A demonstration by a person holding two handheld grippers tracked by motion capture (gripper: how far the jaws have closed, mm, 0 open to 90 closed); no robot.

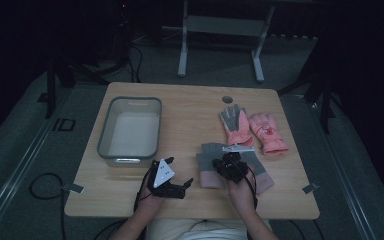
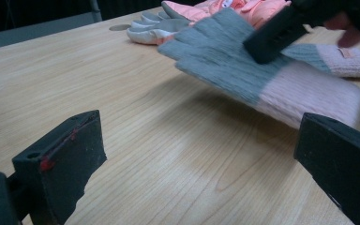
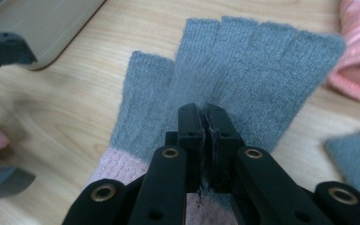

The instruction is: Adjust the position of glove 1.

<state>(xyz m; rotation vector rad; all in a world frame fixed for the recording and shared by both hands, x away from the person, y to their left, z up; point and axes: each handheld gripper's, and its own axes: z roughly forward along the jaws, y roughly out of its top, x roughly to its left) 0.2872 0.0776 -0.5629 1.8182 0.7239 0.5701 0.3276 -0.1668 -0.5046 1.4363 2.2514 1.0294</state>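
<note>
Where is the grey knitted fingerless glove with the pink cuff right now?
In the high view, the grey knitted fingerless glove with the pink cuff is front right of the wooden table, pinched by the right tongs, just before the pink padded gloves.

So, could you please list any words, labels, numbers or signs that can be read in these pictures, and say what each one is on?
"ID": pale marking on the grey floor left of the wooden table, seemingly these letters.
Small tag on the pink cuff of the grey knitted glove: too blurred to read.
Red design on the back of the pink padded glove: too small to read.
Nothing readable on the grey plastic bin or the right gripper.
</note>
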